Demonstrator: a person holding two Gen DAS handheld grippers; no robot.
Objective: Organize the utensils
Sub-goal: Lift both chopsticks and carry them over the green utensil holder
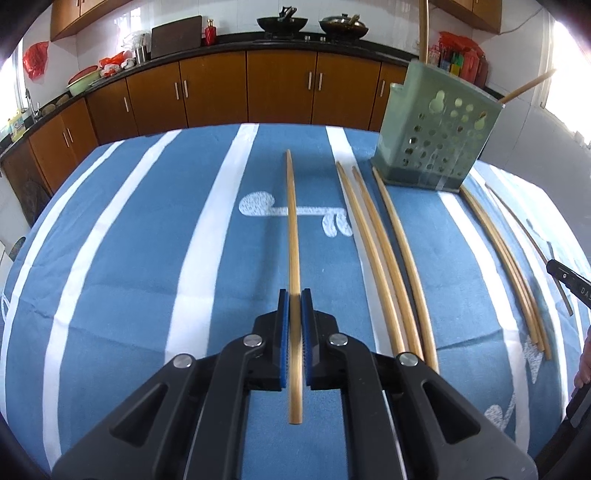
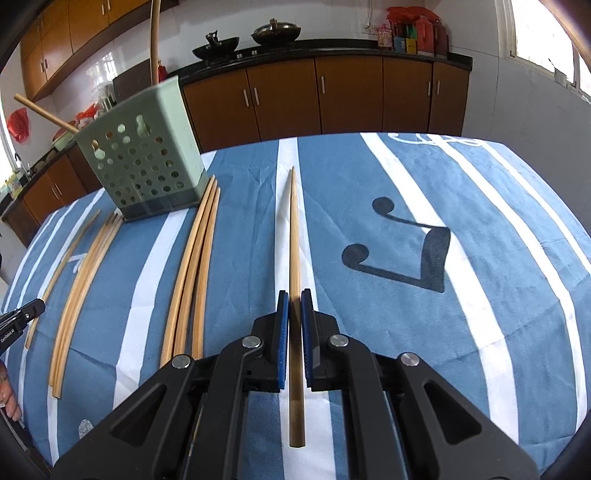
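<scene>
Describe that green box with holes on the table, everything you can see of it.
The green holder is a pale green plastic box, its front wall punched with round and gourd-shaped holes above a darker base. It stands upright on the blue striped cloth near the table's far edge. Two wooden chopsticks lean out of its open top, and loose chopsticks lie on the cloth at its base.

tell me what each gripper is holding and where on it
Each holds one chopstick near its thick end: the left gripper its chopstick, the right gripper its chopstick.

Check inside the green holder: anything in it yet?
Two chopsticks stick out of the green holder: one stands upright, one leans over the rim. Their lower ends are hidden behind the perforated wall, so anything else lying inside can't be seen.
</scene>
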